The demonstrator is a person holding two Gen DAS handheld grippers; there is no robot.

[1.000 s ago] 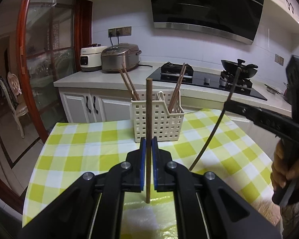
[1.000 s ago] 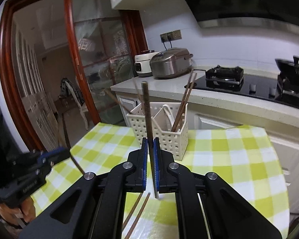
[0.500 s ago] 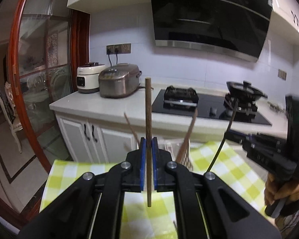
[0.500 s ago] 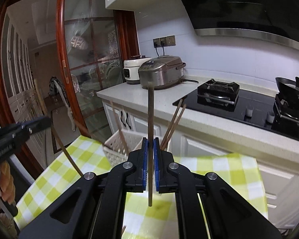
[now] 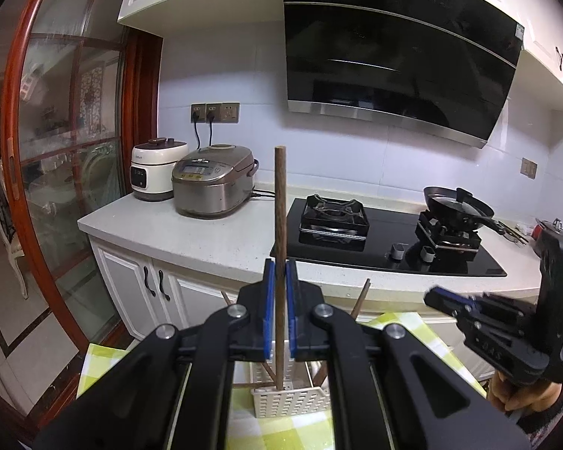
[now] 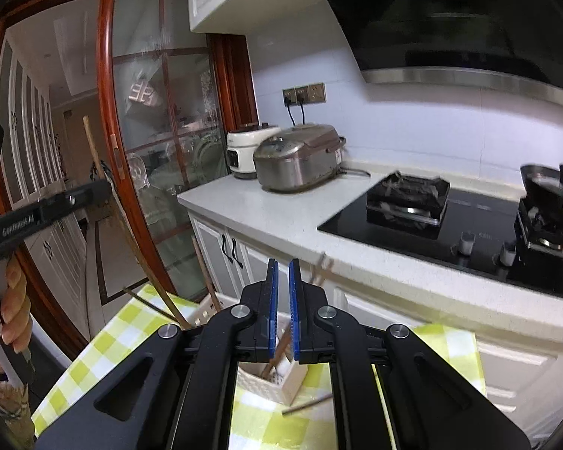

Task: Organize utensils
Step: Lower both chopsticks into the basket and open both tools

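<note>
The left gripper [image 5: 280, 262] is clamping a long brown wooden chopstick [image 5: 280, 206] between its blue pads, which are nearly closed on the stick. The chopstick is standing upright directly above the white slotted plastic basket [image 5: 281, 401]. Its lower end is reaching down to the basket's rim, though I cannot tell whether the tip is already inside. From the right wrist view, the same stick is slanting down towards the basket's left corner.

The right gripper [image 6: 281, 266] is hovering above the basket too. Its blue pads are standing almost together, leaving only a thin slit with nothing gripped in it. In the left wrist view it is hanging to the right of the basket, and no stick is showing at its tip.

Several other brown chopsticks [image 5: 360, 300] are leaning inside the basket, poking up past its rim. One dark loose chopstick [image 6: 307, 402] is lying just in front of the basket on the yellow-and-white checked tablecloth [image 6: 105, 341], which the basket is sitting on.

A person's hand [image 6: 15, 311] is gripping the left tool's handle, well to the left of the basket.
</note>
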